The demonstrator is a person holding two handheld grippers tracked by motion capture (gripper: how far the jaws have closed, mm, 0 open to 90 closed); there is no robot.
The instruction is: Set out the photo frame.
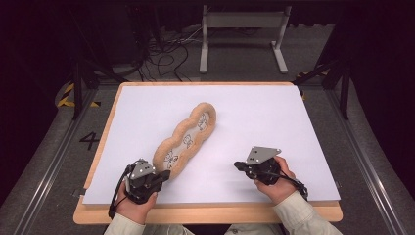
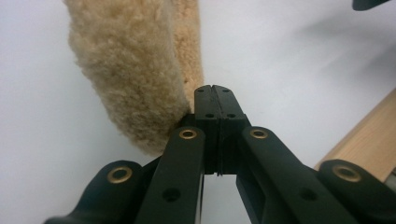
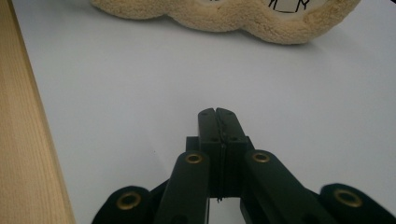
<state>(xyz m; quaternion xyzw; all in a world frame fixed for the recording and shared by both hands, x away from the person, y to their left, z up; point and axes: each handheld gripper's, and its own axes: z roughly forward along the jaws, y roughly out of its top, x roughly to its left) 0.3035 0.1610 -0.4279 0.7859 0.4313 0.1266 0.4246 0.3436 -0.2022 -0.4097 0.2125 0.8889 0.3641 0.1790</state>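
A long tan fleece cushion [image 1: 187, 139] with a wavy edge and a white middle printed with black drawings lies slantwise on the white mat. My left gripper [image 1: 165, 174] is shut, its tip against the cushion's near end. In the left gripper view the shut jaws [image 2: 215, 91] touch the fleece edge [image 2: 126, 70] at their left, with nothing between them. My right gripper [image 1: 238, 166] rests on the mat to the right of the cushion, shut and empty. Its own view has the closed jaws [image 3: 216, 113] over bare mat, with the fleece cushion [image 3: 224, 16] farther ahead.
The white mat [image 1: 254, 122] covers a wooden table [image 1: 205, 214] whose front edge runs just below both hands. Beyond the table stand a white metal frame [image 1: 242, 34] and loose cables [image 1: 166, 56] on a dark floor.
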